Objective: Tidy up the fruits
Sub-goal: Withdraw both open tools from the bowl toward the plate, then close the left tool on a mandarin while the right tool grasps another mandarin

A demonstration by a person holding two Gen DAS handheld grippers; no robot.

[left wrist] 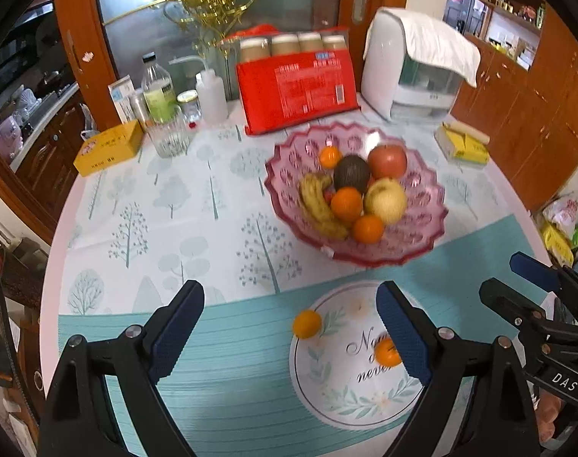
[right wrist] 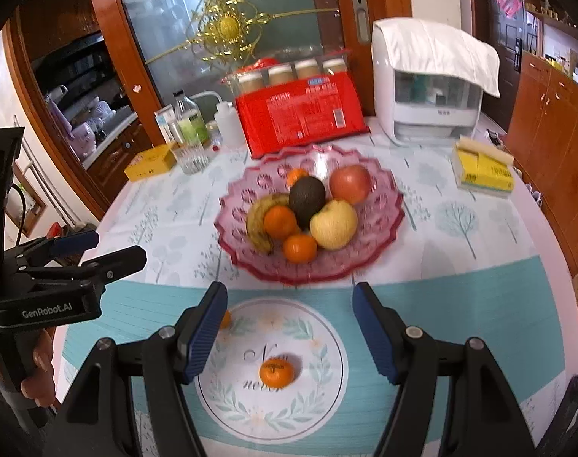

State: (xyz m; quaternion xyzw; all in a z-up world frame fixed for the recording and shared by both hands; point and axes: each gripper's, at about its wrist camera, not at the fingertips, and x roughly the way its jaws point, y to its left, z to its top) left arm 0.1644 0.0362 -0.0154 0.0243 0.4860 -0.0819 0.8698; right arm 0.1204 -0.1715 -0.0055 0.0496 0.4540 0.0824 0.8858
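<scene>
While both grippers, left point(left wrist: 289, 327) and right point(right wrist: 289, 327), are hanging released, tablecloth point(left wrist: 197, 205) near edge is showing "never"; left gripper body is reading "GenRobot.AI".

A pink glass bowl point(right wrist: 311, 266) is filled with fruit. Before it, one tangerine point(right wrist: 276, 371) is seen between the right gripper's point(right wrist: 290, 329) open jaws; another point(right wrist: 225, 319) is half hidden left.
</scene>
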